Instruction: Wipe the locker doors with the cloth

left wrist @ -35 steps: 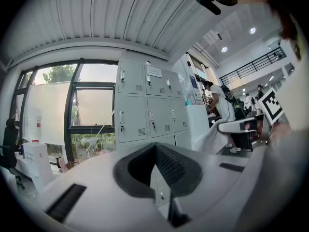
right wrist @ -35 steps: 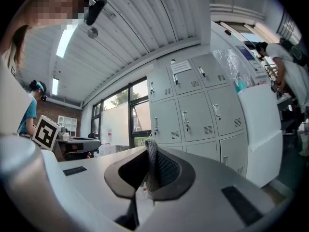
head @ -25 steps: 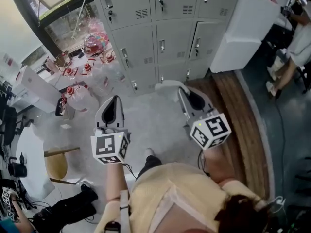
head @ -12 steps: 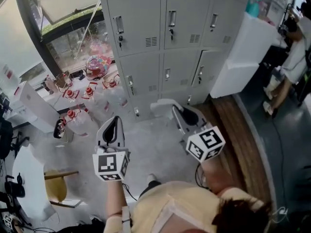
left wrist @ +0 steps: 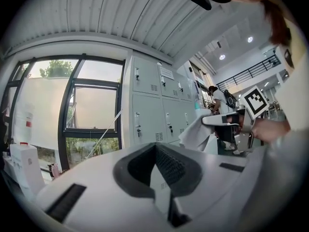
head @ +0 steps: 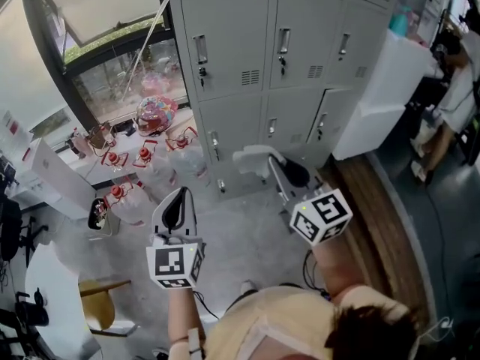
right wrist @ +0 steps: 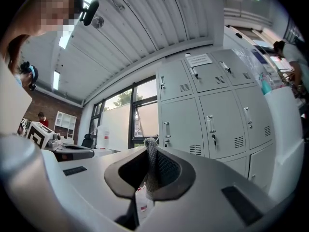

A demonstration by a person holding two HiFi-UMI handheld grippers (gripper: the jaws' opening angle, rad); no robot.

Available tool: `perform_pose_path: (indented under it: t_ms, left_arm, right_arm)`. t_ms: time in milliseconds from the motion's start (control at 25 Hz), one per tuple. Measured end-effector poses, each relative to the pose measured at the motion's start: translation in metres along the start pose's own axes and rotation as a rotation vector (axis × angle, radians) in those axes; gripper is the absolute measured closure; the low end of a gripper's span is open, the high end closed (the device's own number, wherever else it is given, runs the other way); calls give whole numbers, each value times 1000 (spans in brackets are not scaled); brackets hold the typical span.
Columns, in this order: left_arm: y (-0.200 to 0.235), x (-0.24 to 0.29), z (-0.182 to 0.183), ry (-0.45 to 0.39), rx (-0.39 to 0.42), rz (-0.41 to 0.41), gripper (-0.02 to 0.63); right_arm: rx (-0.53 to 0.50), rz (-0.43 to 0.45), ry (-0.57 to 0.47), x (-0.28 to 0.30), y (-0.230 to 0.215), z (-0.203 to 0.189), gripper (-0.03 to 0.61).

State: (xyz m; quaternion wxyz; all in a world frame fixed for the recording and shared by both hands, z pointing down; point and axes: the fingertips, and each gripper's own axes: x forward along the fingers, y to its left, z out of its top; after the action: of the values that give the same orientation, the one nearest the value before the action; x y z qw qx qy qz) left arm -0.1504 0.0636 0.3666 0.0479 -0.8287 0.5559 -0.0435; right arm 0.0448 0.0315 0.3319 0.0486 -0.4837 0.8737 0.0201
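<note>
Right claw (right wrist: 147, 170) clamped on cloth (head: 251, 156); left claw (left wrist: 155, 170) closed, empty. Both held short of locker doors (head: 225, 43), cloth not touching. Wiping apparently not begun; all doors left.

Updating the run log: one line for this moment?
left gripper: shut, empty | right gripper: shut on cloth | cloth: clear of locker doors | wiping: not yet started

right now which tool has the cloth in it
The right tool: the cloth is pinched between its jaws. The left tool is shut too, but on nothing.
</note>
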Motion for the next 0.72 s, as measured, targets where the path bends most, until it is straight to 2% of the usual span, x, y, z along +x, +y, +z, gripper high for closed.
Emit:
perform_pose_path:
  t_ms: [200,320,520,720]
  left_arm:
    - [25,8,-5,61,37,3,628]
    - [36,22,0,0,33,5,628]
    - [53,54,11,-2,23,22,629]
    - [73,91,36,-58,53,69,629]
  right_arm:
    - [-3,-2,-5,33,5,3,560]
    - [-32,16,-23,53,4,12,560]
    - [-72,39,-75,93,-6,33,560]
    - [-101,83,-133,135,-20,53,560]
